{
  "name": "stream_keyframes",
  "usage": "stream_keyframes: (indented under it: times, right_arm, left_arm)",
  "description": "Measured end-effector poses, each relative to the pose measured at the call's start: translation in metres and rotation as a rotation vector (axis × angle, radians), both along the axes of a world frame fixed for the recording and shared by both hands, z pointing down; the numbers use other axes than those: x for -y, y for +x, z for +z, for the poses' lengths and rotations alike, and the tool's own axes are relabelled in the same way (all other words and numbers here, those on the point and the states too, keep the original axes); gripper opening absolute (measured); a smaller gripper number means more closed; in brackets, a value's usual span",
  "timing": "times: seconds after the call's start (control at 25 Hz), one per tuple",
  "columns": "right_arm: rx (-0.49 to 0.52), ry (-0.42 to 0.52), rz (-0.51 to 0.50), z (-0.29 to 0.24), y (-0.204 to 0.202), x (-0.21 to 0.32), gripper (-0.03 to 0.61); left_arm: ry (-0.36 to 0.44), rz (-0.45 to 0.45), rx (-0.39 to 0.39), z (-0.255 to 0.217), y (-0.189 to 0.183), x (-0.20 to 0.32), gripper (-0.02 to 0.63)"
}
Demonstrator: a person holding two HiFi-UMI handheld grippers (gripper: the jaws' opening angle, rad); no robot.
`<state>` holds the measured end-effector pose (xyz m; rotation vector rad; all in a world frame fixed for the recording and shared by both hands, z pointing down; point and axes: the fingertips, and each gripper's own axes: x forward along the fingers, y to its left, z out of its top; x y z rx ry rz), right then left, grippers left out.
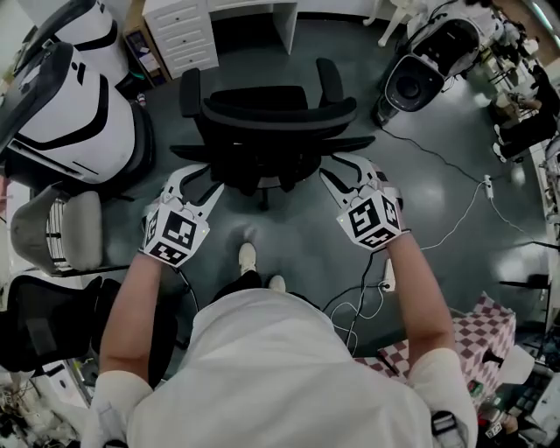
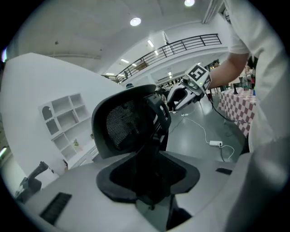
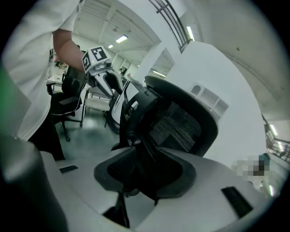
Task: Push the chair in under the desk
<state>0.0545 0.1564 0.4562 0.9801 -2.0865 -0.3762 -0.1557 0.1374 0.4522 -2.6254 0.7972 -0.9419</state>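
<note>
A black office chair [image 1: 271,122] stands on the grey floor, its seat toward the white desk [image 1: 284,26] at the top of the head view. My left gripper [image 1: 199,175] is at the left edge of the backrest and my right gripper [image 1: 344,168] at the right edge. In the left gripper view the dark backrest frame [image 2: 152,149] runs between the spread jaws of the left gripper [image 2: 149,181], under the mesh back [image 2: 124,124]. The right gripper view shows the same: the right gripper [image 3: 145,174] straddles the backrest frame [image 3: 149,154]. Both are open, with no pad clearly pressing.
A white drawer unit [image 1: 179,31] stands left of the desk opening. Large white shells [image 1: 70,114], a grey chair [image 1: 61,227] and a black chair [image 1: 44,324] crowd the left. A black round machine [image 1: 411,83], cables [image 1: 455,219] and a power strip [image 1: 388,276] lie on the right.
</note>
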Motion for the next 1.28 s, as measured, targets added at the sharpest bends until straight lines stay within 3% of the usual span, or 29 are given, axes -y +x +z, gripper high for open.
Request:
stream_keyframes:
  times: [0.28, 0.44, 0.72, 1.28]
  right_arm:
    - [-0.233, -0.010, -0.065, 0.029, 0.003, 0.041, 0.123]
    - [-0.312, -0.051, -0.100, 0.045, 0.002, 0.052, 0.123]
    - [-0.309, -0.075, -0.120, 0.050, 0.006, 0.054, 0.126]
    - [-0.241, -0.097, -0.017, 0.047, 0.006, 0.097, 0.149]
  left_arm:
    - [0.085, 0.112, 0.159, 0.017, 0.014, 0.046, 0.166]
    - [0.113, 0.185, 0.249, 0.033, 0.019, 0.061, 0.175]
    - [0.126, 0.284, 0.319, 0.048, 0.031, 0.065, 0.172]
    - [0.148, 0.312, 0.329, 0.048, 0.031, 0.106, 0.164]
